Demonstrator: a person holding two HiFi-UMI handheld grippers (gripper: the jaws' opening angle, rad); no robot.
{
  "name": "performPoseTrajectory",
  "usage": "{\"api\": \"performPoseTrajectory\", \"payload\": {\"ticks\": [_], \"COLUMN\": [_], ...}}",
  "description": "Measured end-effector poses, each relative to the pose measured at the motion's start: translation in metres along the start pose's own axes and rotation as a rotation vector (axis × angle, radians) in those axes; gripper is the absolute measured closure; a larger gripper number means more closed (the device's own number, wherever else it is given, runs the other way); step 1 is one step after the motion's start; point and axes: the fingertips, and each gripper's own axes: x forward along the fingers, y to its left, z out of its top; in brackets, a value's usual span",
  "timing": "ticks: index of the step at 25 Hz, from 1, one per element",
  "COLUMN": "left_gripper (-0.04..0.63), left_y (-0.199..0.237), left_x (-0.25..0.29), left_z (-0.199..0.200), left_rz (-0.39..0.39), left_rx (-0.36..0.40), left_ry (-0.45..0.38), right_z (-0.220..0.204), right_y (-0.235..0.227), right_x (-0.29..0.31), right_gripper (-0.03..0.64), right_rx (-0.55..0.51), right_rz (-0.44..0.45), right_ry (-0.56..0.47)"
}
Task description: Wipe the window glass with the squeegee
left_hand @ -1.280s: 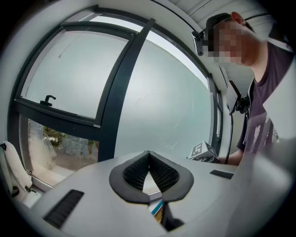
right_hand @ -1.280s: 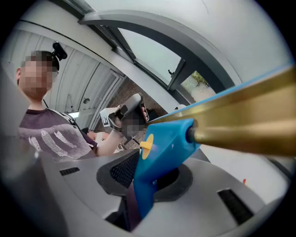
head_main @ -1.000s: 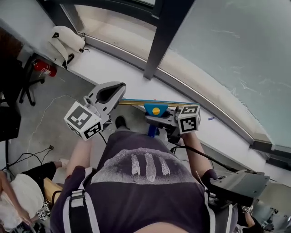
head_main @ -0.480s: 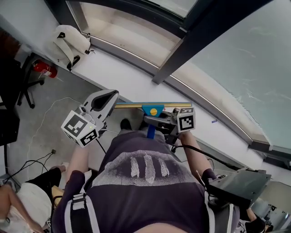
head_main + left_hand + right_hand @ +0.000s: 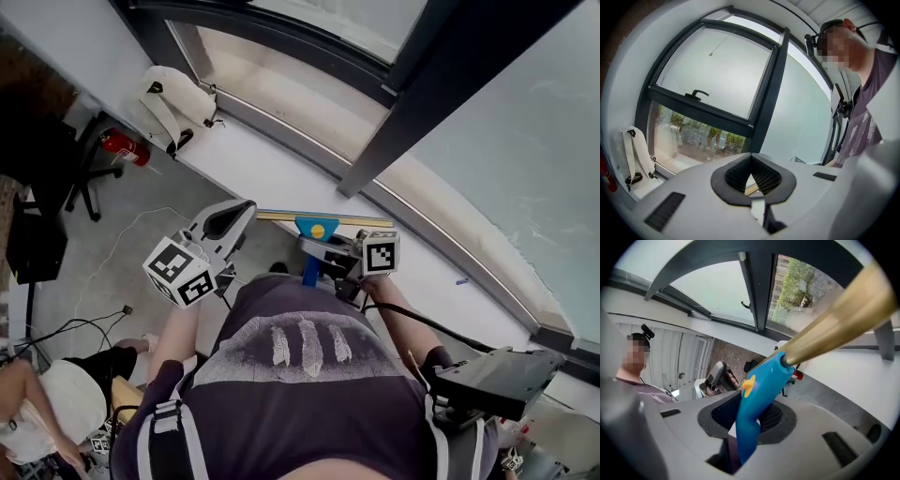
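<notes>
Right gripper (image 5: 749,417) pinches the squeegee (image 5: 764,376) by its blue handle, blade low by the wall, apart from the window glass (image 5: 525,159). Left gripper (image 5: 752,177) pressed together, empty. Wiping apparently not yet begun.

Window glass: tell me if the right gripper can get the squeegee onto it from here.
Probably yes. The right gripper is shut on the squeegee, and nothing stands between it and the window glass; it only needs raising above the white ledge.
</notes>
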Motion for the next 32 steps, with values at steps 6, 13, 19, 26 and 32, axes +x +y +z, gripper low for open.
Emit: {"api": "performPoseTrajectory", "payload": {"ticks": [6,13,19,26,32], "left_gripper": [0.589,0.589,0.589,0.589,0.589], "left_y": [0.015,0.081,0.177,0.235,0.221], "left_x": [0.016,0.025,0.002,-0.009,0.009], "left_z": [0.017,0.077,0.128,0.159,0.214], "left_rz": [0.011,-0.059,-0.183,-0.324,-0.405], "left_rx": [0.008,0.149,0.195,0.188,0.263], "left_ry": [-0.015,-0.101,-0.134,-0.12,-0.197], "right_z": [0.033,0.113,0.184,0.25,0.311], "right_y": [-0.009,0.012,0.033,0.073,0.117], "right_x": [0.01,0.042,0.125,0.174,0.168], "right_gripper": [0.529,0.529,0.529,0.529,0.529], "right_rx": [-0.017,-0.211,-0.324,-0.409,-0.596], "right_rz": [-0.032,-0.125,-0.203,-0.225,-0.309], "right_ry": [-0.01,-0.012,-0.09,-0.228,-0.191]}}
